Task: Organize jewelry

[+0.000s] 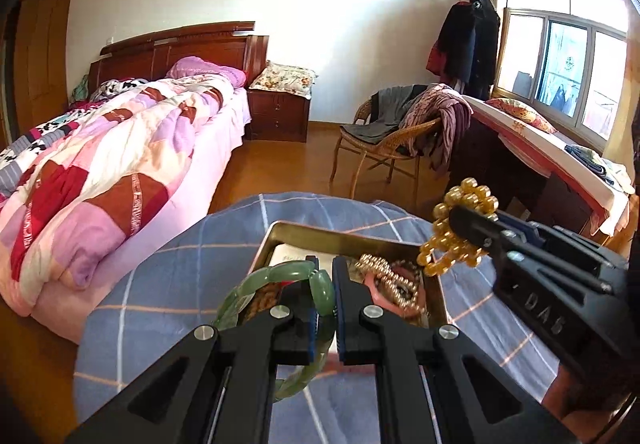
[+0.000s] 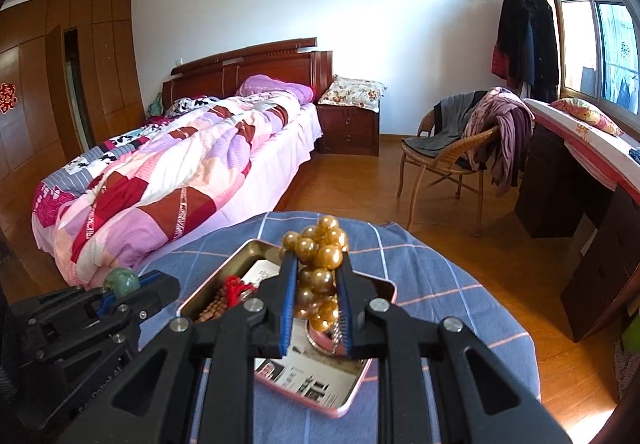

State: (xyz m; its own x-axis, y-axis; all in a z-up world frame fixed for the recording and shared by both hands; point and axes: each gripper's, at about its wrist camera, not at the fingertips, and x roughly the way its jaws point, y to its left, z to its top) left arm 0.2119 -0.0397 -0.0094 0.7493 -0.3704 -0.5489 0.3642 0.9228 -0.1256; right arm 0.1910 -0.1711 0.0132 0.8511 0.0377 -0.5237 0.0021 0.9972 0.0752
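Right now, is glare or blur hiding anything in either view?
Left wrist view: window blown out, wall washed pale; jade bangle and tin readable. Right wrist view: gold beads sharp with small highlights; tin's mirrored floor reflects. Both bend toward the edges.

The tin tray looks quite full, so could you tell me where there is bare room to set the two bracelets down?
The tin tray is crowded at its far end with beads and a red tassel; its near end shows bare mirrored floor. The checked cloth right of the tray is bare too. The left gripper blocks the tray's left side.
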